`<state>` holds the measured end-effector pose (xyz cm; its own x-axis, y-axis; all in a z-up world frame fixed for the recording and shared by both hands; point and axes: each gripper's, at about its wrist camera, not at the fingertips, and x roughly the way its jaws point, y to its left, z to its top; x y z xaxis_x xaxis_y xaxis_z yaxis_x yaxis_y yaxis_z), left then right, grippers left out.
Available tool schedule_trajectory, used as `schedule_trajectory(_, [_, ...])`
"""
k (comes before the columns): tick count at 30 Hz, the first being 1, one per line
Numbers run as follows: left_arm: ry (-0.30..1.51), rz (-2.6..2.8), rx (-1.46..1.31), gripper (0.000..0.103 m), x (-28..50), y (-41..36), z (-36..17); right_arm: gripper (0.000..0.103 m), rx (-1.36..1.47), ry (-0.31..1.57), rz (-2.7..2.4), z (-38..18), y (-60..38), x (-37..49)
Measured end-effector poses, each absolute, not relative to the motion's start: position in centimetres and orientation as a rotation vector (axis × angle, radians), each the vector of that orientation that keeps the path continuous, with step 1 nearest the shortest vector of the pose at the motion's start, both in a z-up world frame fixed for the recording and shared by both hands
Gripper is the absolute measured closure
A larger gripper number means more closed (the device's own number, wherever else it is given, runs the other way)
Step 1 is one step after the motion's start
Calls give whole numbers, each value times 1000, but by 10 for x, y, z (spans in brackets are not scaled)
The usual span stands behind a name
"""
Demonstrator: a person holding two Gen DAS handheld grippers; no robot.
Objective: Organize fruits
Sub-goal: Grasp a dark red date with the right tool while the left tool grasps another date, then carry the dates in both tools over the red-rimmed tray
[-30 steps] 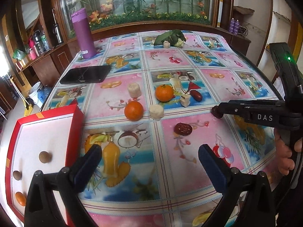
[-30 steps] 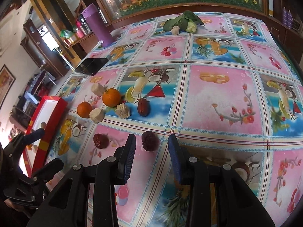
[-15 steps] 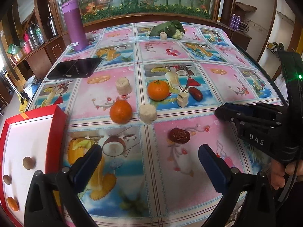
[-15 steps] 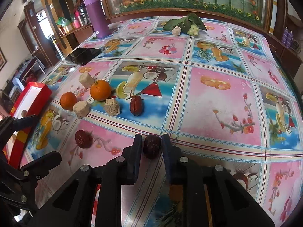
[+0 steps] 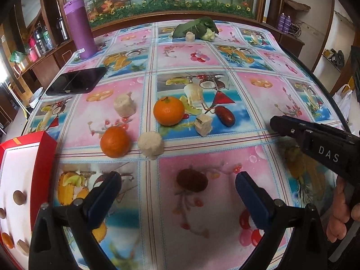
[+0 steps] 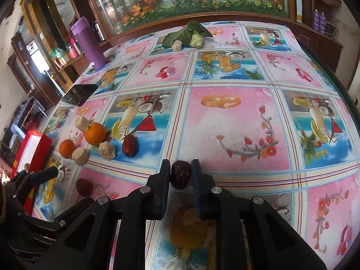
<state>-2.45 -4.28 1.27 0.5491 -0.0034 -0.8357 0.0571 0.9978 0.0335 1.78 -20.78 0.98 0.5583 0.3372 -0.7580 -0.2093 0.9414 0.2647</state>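
Because the dried date (image 6: 180, 177) is small, light and wrinkled, the right tool (image 6: 180, 175) grips it across its middle, low over the tabletop (image 6: 236, 121). Open, the left tool (image 5: 177, 193) hovers near another date (image 5: 191, 180).

Right gripper (image 6: 180, 173) tight on a dark red date (image 6: 180, 174) above the fruit-print tablecloth (image 6: 236, 121).

A table (image 5: 281, 51) with a fruit-print cloth bears two oranges (image 5: 168, 110), dates (image 5: 191, 180), pale chunks (image 5: 150, 144), a phone (image 5: 76, 83) and a purple flask (image 5: 79, 27).
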Motion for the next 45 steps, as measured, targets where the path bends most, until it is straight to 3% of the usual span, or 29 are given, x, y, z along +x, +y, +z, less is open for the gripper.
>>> schedule_trajectory(11, [968,-35,85,23,-22,-53,3,85,166,912,332,12,-208,17])
schedule_trajectory(19, [935,-126,98,64,-26,-65,6,85,165,909,327,11,-208,17])
schedule_trajectory(22, [928,-146,108,71,-28,-69,6,85,163,908,322,11,-209,17])
schedule_trajectory(34, [930,-163,90,72,-37,-64,11,85,163,909,309,9,-210,20])
schedule_trajectory(45, [827,-135,32,72,-76,-20,54,85,209,819,298,17,-215,13])
